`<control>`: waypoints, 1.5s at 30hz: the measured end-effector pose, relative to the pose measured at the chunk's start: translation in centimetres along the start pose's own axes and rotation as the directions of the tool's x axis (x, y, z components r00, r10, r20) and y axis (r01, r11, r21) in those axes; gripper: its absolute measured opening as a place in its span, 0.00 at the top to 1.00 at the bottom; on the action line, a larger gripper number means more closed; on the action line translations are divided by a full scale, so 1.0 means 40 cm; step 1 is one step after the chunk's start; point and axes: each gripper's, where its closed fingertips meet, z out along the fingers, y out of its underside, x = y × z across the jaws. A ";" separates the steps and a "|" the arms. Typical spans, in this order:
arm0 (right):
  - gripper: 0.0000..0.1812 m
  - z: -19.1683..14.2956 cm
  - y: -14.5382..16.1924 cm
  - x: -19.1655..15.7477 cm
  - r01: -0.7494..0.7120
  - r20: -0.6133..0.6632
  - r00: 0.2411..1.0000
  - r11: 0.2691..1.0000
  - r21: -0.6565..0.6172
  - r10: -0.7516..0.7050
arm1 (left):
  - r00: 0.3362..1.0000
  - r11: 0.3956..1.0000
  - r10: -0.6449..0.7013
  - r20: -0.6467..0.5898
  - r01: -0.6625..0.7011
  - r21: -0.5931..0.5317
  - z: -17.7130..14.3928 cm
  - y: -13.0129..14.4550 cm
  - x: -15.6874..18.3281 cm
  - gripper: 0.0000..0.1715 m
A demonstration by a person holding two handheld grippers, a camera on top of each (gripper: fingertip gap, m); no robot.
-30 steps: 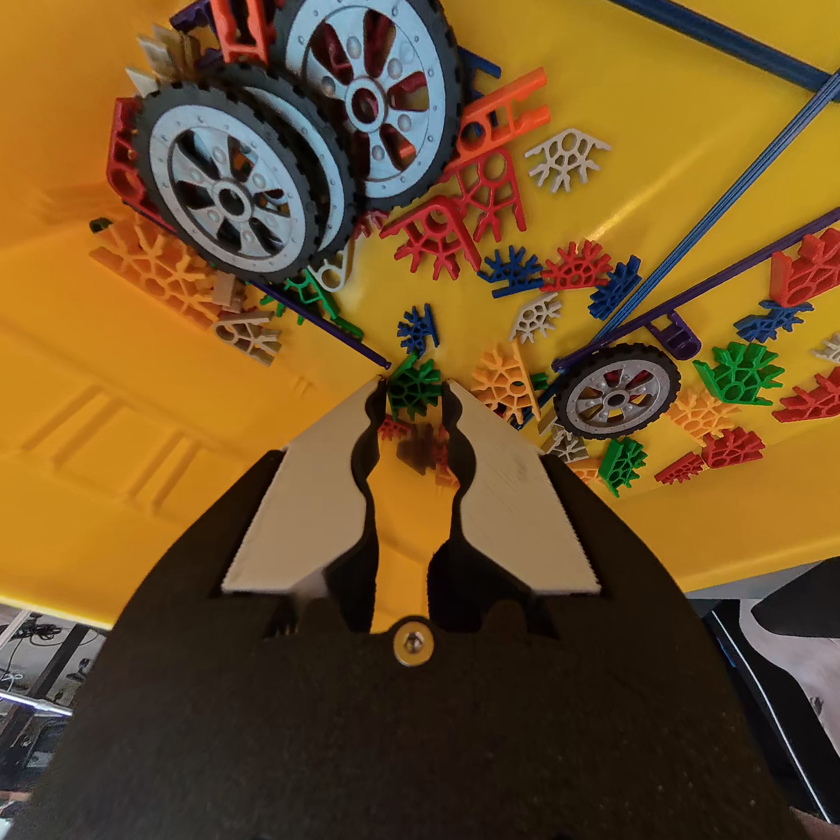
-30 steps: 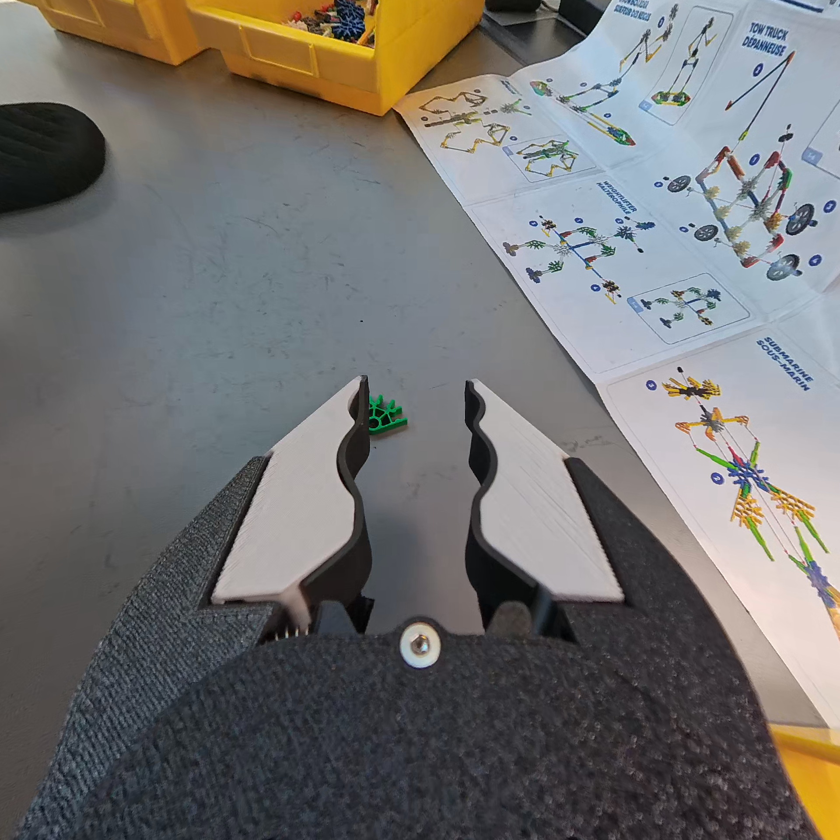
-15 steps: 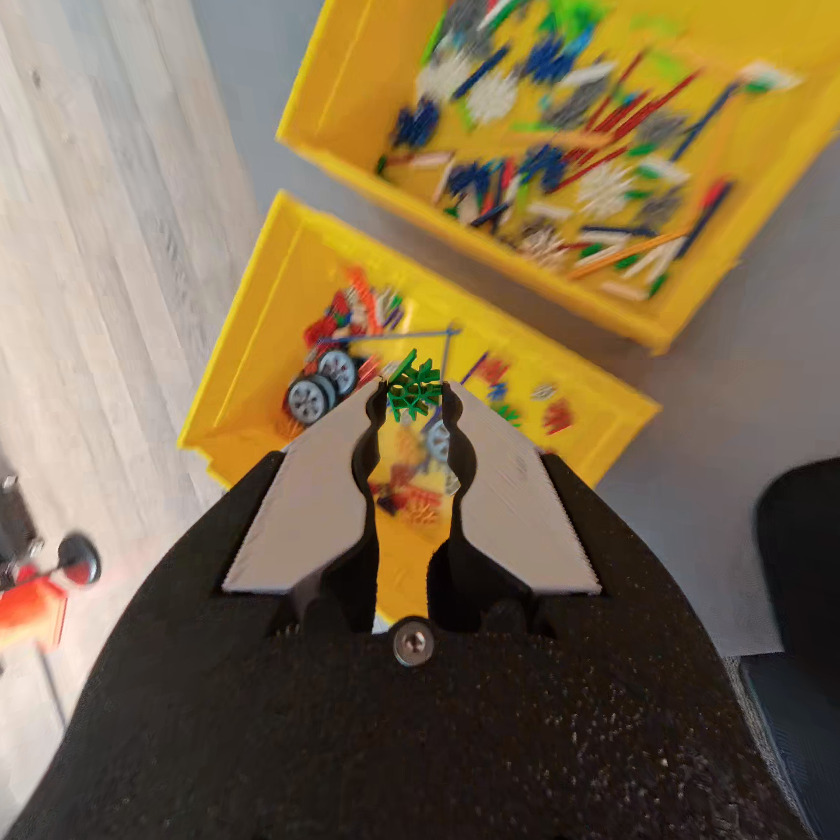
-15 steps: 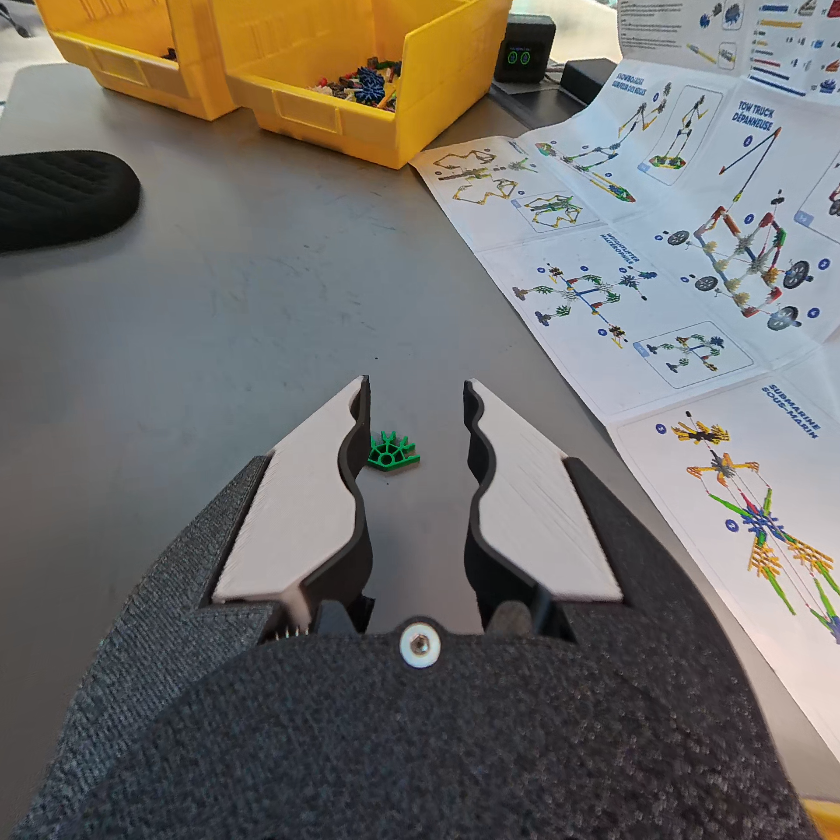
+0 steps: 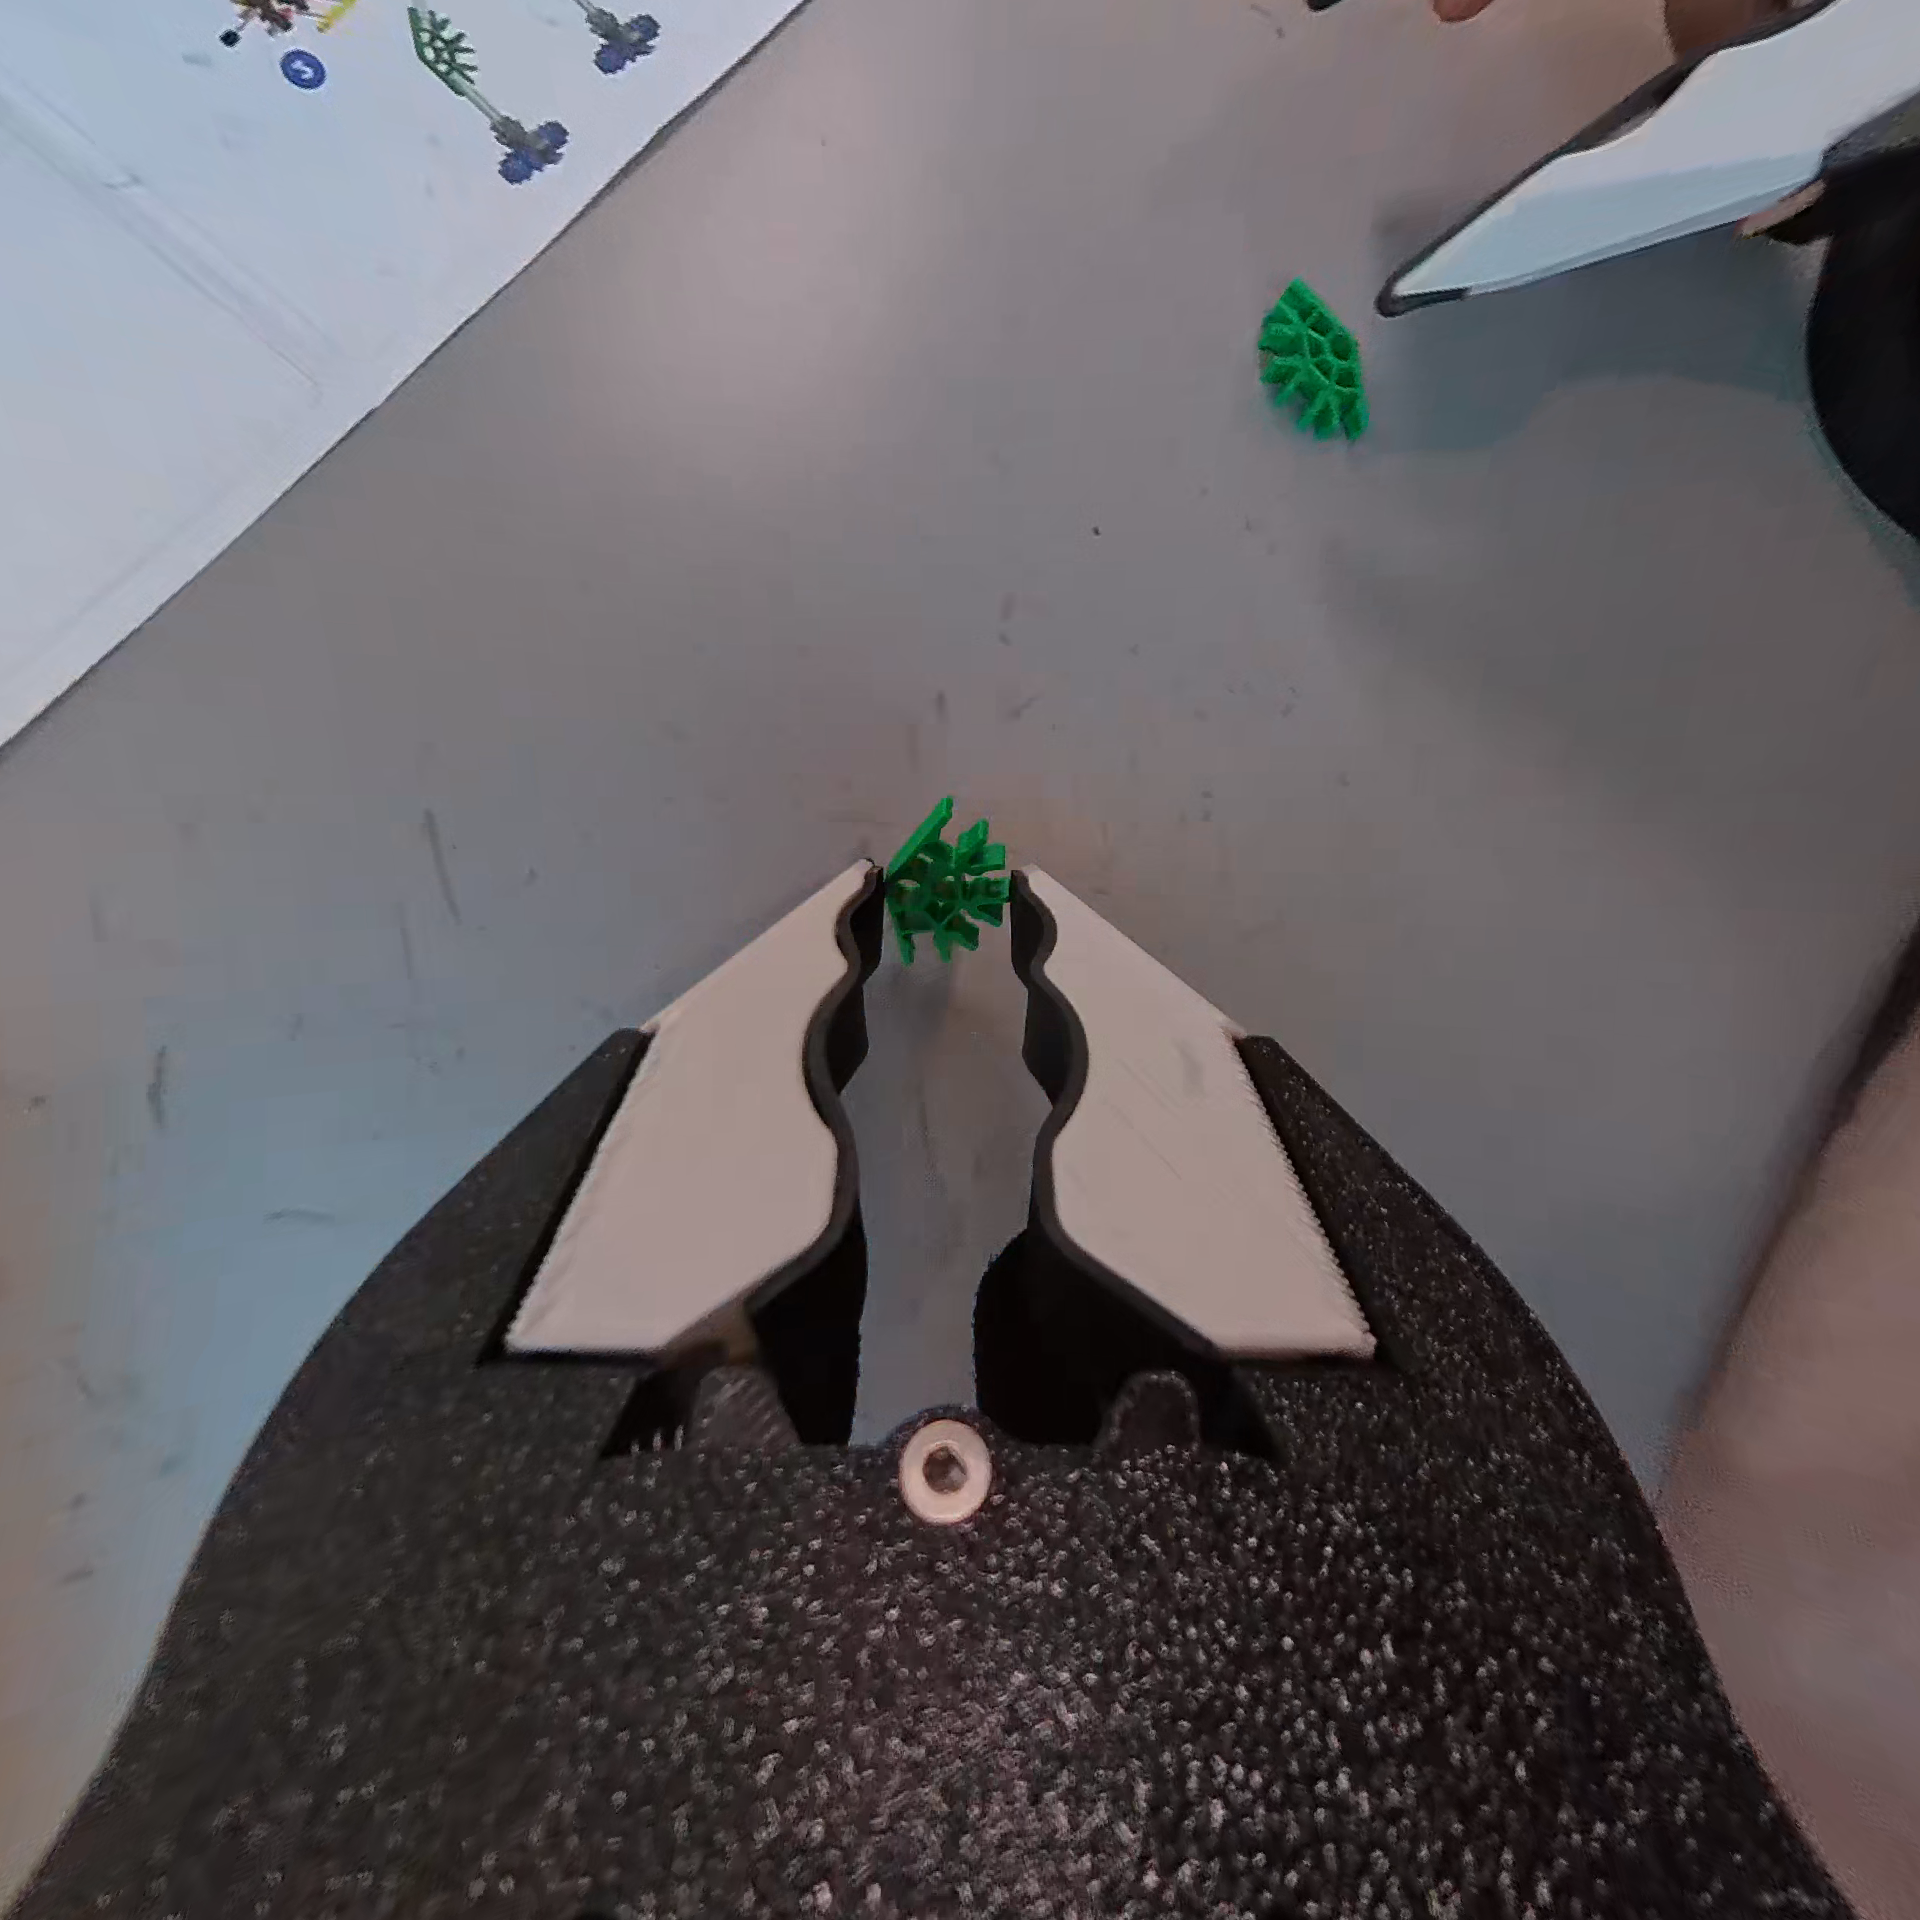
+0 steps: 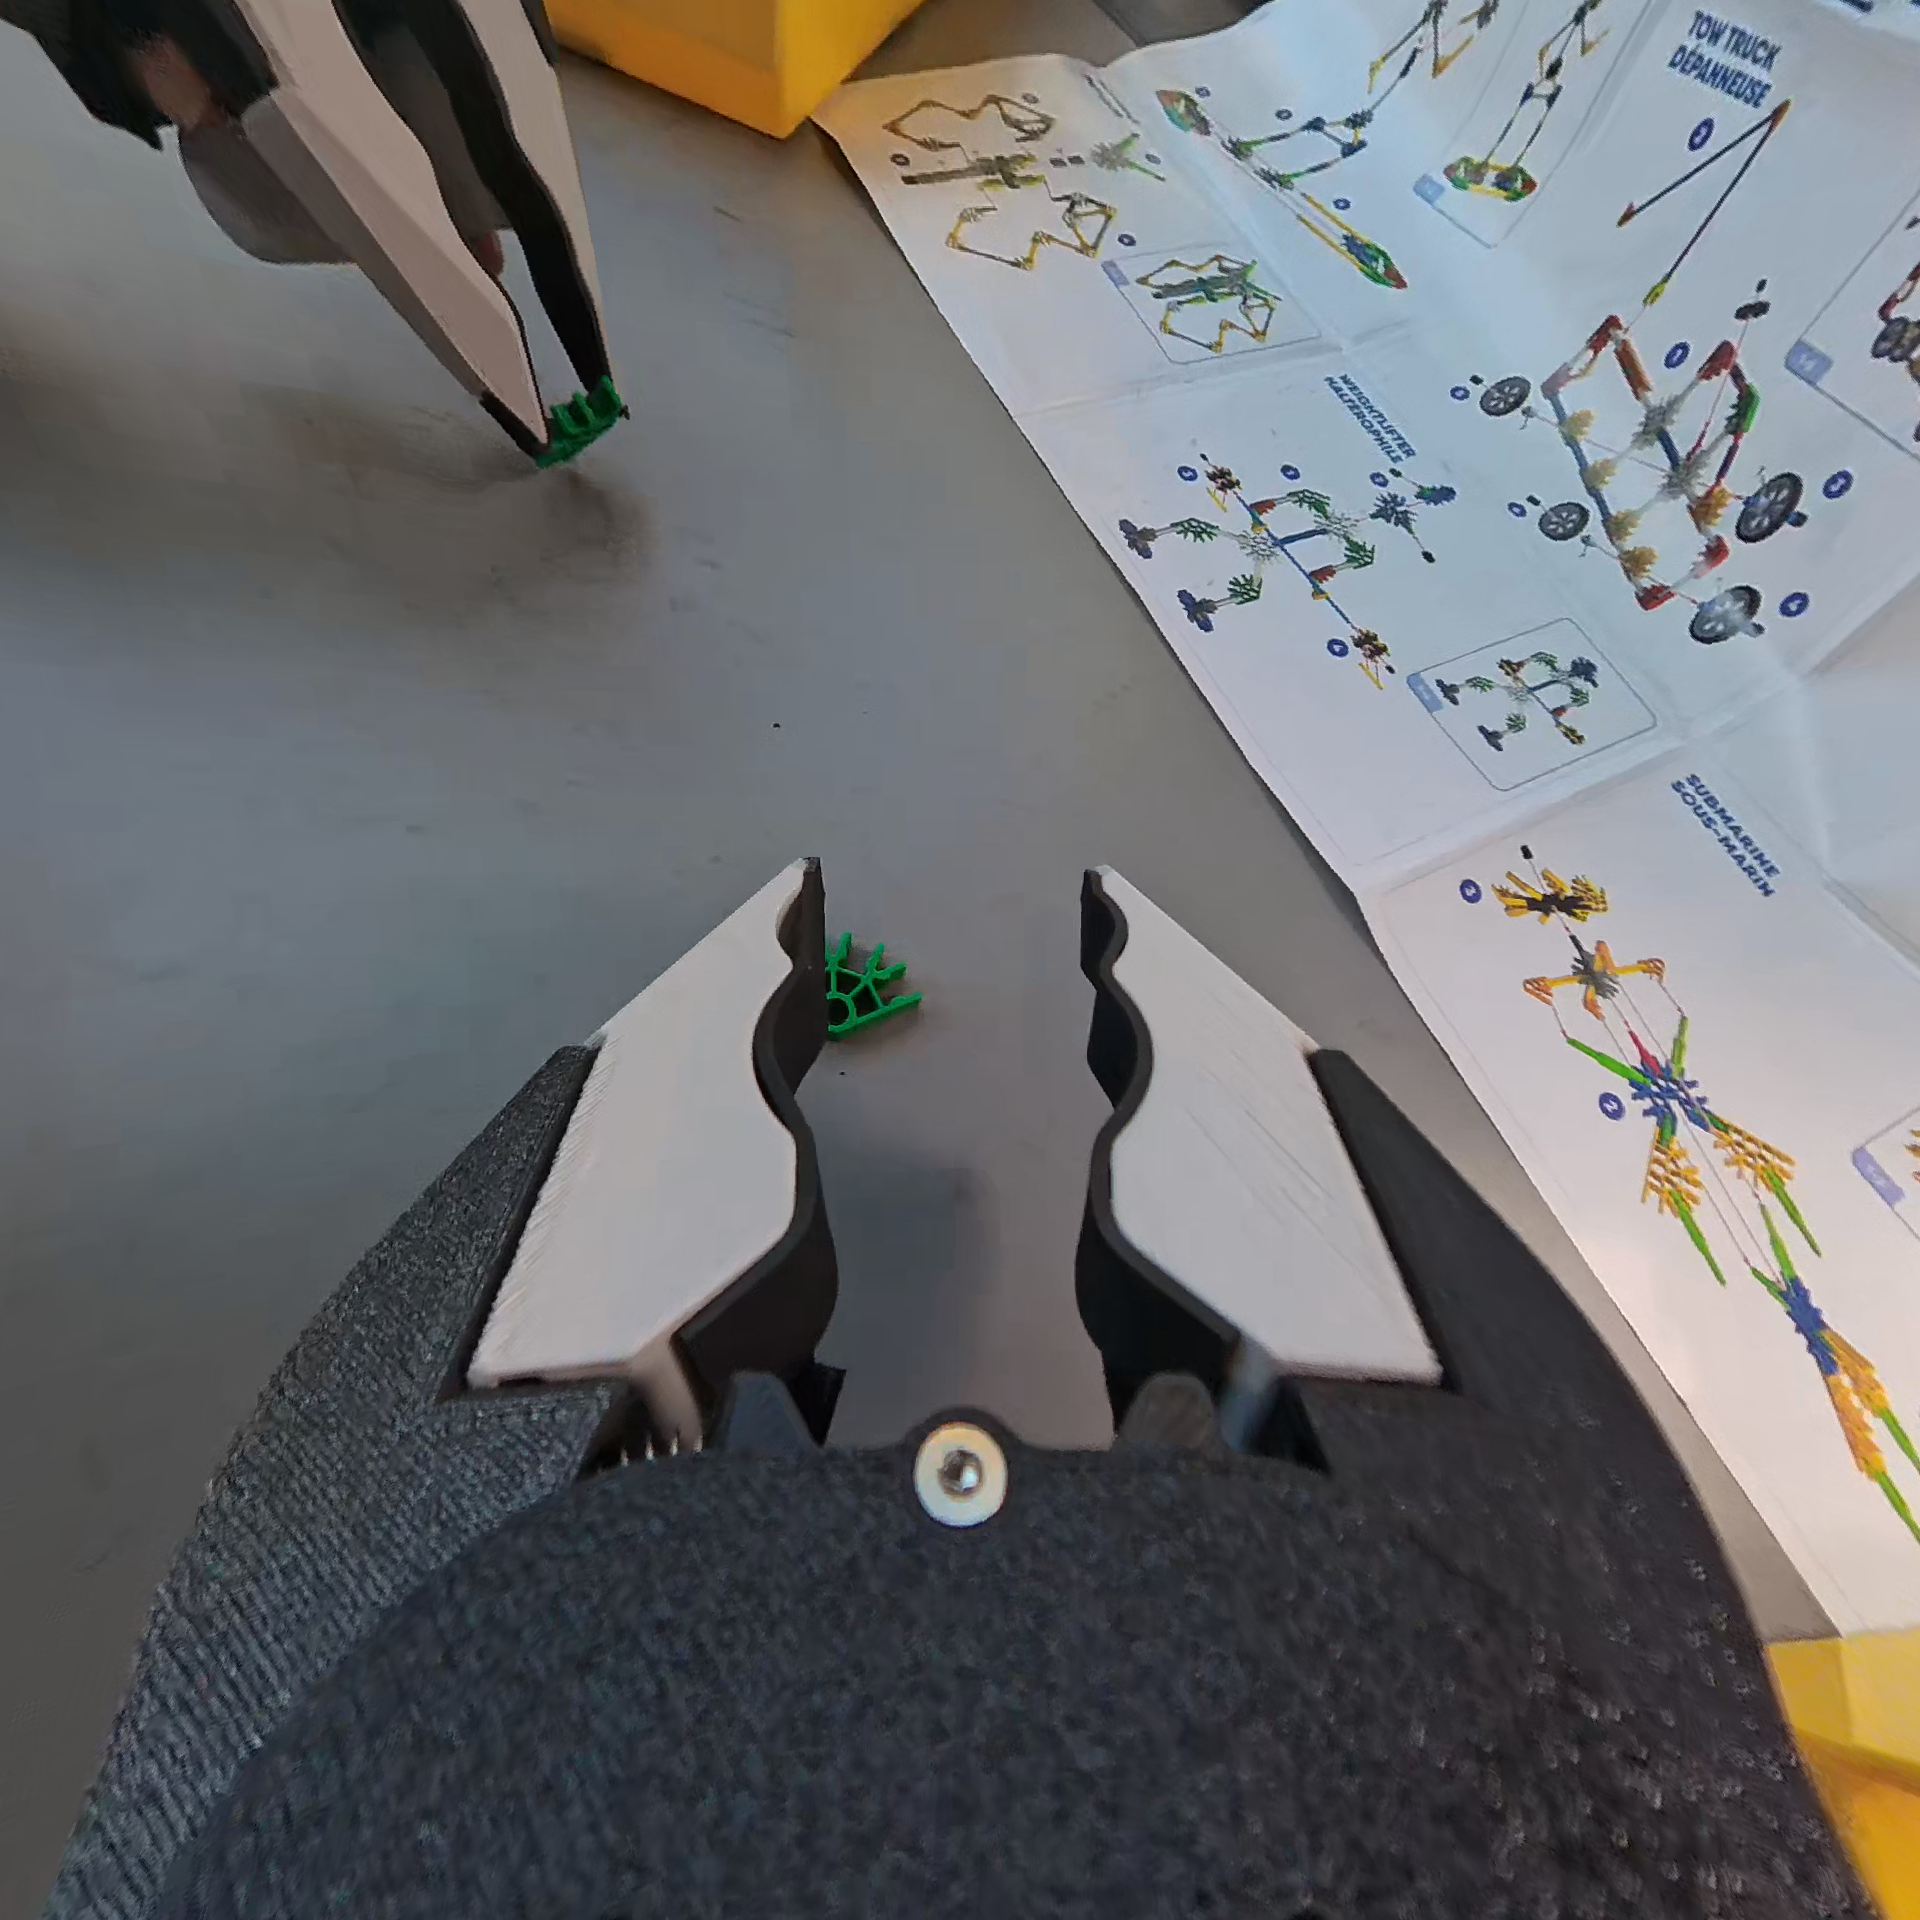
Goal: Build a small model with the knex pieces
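1. Left gripper [image 5: 943, 883]: jaws drawn nearly together, clamping a green fan-shaped connector [image 5: 945, 896] at the fingertips. The right wrist view shows this connector [image 6: 582, 424] low over the grey table [image 6: 416, 675]; whether it touches the surface cannot be told.
2. Right gripper [image 6: 948, 883]: jaws spread wide, holding nothing.
3. A second green connector [image 6: 868, 987] lies flat on the table between the right gripper's fingers, just beside its left finger [image 6: 717, 1049], with its flat edge toward the camera.
4. In the left wrist view this second connector [image 5: 1311, 358] lies ahead and to the right, near a right-gripper fingertip [image 5: 1475, 272]. The right gripper is the nearer tool.
5. A yellow bin [image 6: 748, 52] stands at the far table edge; its contents are not visible.
6. A printed instruction sheet [image 6: 1558, 416] lies to the right.
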 end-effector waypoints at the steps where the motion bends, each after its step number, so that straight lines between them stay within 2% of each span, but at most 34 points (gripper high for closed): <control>1: 0.73 0.000 0.000 0.004 -0.010 -0.008 1.000 1.000 -0.002 0.010 | 1.000 1.000 -0.020 0.018 0.020 -0.003 0.011 0.000 -0.010 0.87; 5: 0.73 0.000 -0.002 0.006 -0.027 -0.007 1.000 1.000 -0.002 0.027 | 0.993 0.996 -0.088 0.084 0.086 0.023 0.023 -0.005 -0.048 0.87; 11: 0.73 -0.001 0.000 0.001 -0.009 -0.014 1.000 1.000 -0.011 0.009 | 0.994 0.995 -0.087 0.064 0.084 0.054 0.023 -0.018 -0.052 0.84; 13: 0.73 -0.001 0.003 0.002 -0.007 -0.015 1.000 1.000 -0.014 0.007 | 0.998 0.996 -0.051 0.023 0.049 0.079 0.012 -0.031 -0.043 0.82; 16: 0.73 0.001 0.009 0.005 -0.016 -0.012 1.000 1.000 -0.016 0.016 | 0.997 0.990 0.073 -0.023 -0.070 0.119 -0.011 -0.041 -0.034 0.81; 20: 0.73 0.002 0.006 -0.003 -0.022 0.022 1.000 1.000 0.007 0.022 | 0.975 0.975 0.202 -0.090 -0.191 0.115 -0.036 -0.005 -0.041 0.81; 26: 0.75 -0.006 -0.025 -0.018 -0.029 0.060 0.998 0.997 0.077 0.025 | 0.967 0.974 0.191 -0.169 -0.165 0.157 -0.032 0.023 -0.051 0.81; 31: 0.76 -0.003 -0.023 -0.017 -0.030 0.054 0.998 0.997 0.073 0.026 | 0.971 0.978 0.181 -0.158 -0.161 0.129 -0.007 0.033 -0.035 0.84; 36: 0.76 0.000 -0.021 -0.019 -0.021 0.053 0.998 0.998 0.066 0.017 | 0.927 0.975 0.207 -0.312 -0.169 0.146 -0.010 0.046 0.047 0.84; 39: 0.77 -0.001 -0.022 -0.020 -0.018 0.052 0.999 0.998 0.068 0.014 | 0.921 0.972 0.222 -0.320 -0.186 0.141 0.000 0.052 0.057 0.83; 41: 0.77 -0.003 -0.024 -0.018 -0.017 0.049 0.999 0.997 0.073 0.013 | 0.919 0.967 0.232 -0.318 -0.182 0.180 -0.011 0.037 0.058 0.83; 45: 0.77 -0.006 -0.025 -0.011 -0.020 0.041 0.999 0.997 0.078 0.017 | 0.962 0.954 0.212 -0.173 -0.165 0.251 -0.039 0.003 -0.015 0.83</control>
